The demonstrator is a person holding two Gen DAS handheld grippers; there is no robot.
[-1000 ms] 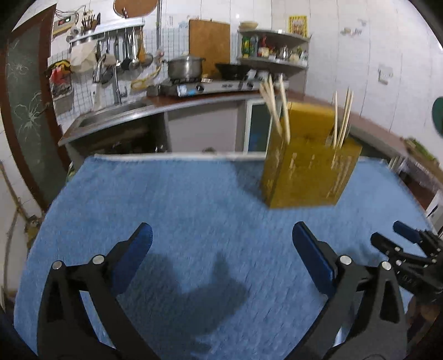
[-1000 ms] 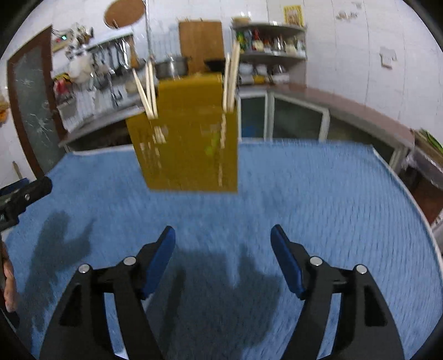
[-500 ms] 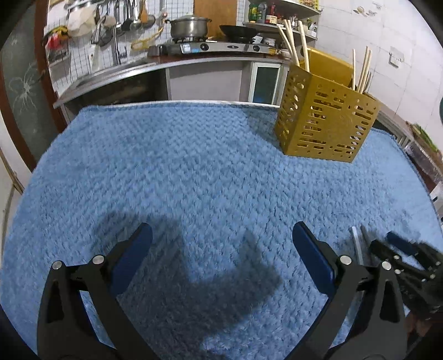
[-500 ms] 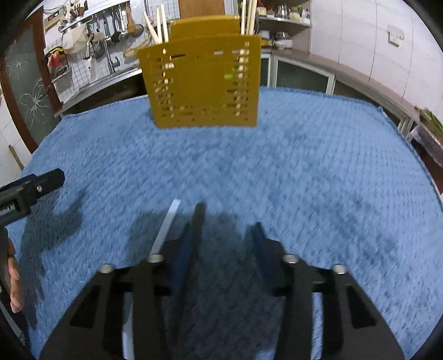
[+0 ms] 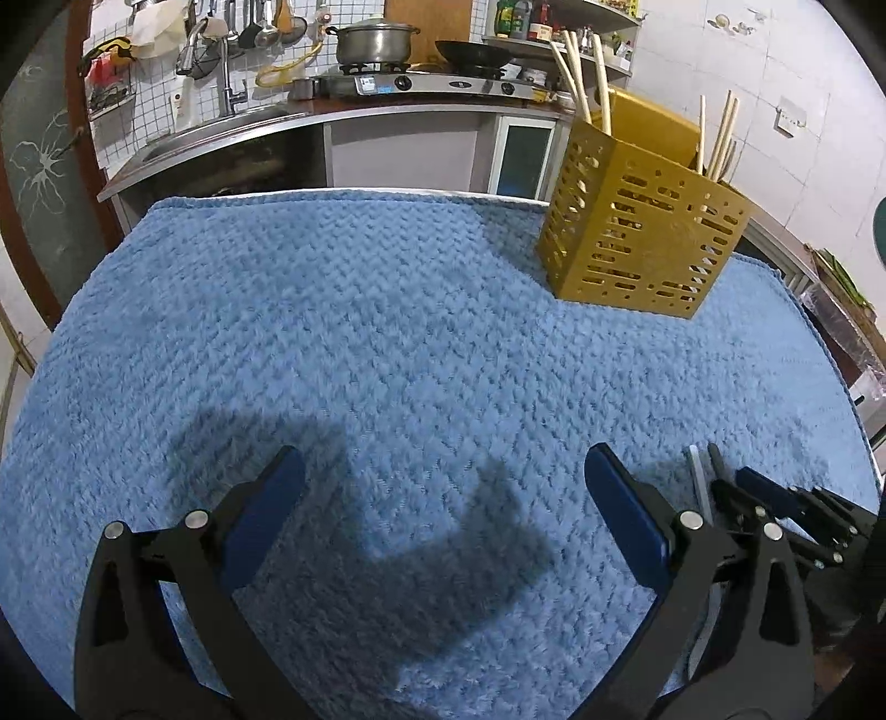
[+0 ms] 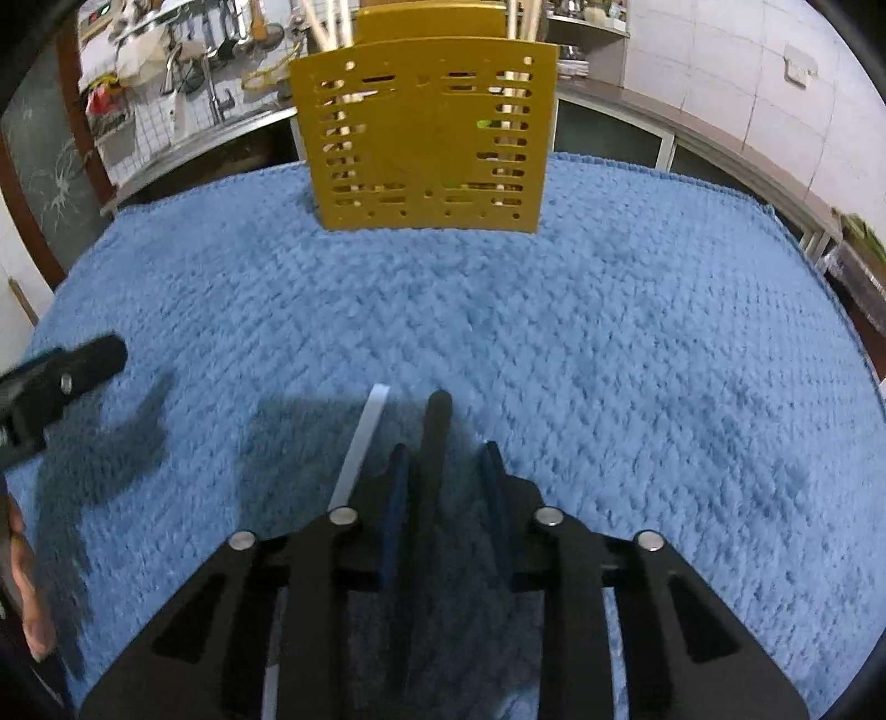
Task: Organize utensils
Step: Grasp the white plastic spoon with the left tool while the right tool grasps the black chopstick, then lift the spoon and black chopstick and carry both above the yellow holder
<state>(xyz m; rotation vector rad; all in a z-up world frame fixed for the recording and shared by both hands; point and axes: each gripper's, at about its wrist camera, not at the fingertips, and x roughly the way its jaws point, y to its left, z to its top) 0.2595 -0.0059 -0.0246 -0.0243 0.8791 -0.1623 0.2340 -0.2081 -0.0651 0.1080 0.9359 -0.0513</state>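
A dark, rod-like utensil handle (image 6: 436,426) lies on the blue towel (image 6: 609,343), with a flat white utensil (image 6: 365,437) just left of it. My right gripper (image 6: 443,471) straddles the dark handle and its jaws are closing. The left pad is against the handle, and a narrow gap still shows at the right pad. The white utensil stays outside the jaws. A yellow perforated utensil holder (image 6: 426,144) with chopsticks stands at the towel's far side. My left gripper (image 5: 443,471) hovers open over bare towel, holding nothing. In its view the right gripper (image 5: 736,487) sits at lower right.
The towel covers the whole tabletop, and its right edge (image 5: 830,354) drops off. Beyond the table runs a kitchen counter with a sink (image 5: 221,122), a stove with a pot (image 5: 376,44) and shelves. The left gripper's finger (image 6: 83,360) and a hand show at the left edge.
Both grippers tipped down toward the towel. The right one came over the two utensils and its jaws narrowed from wide open to nearly shut around the dark handle.
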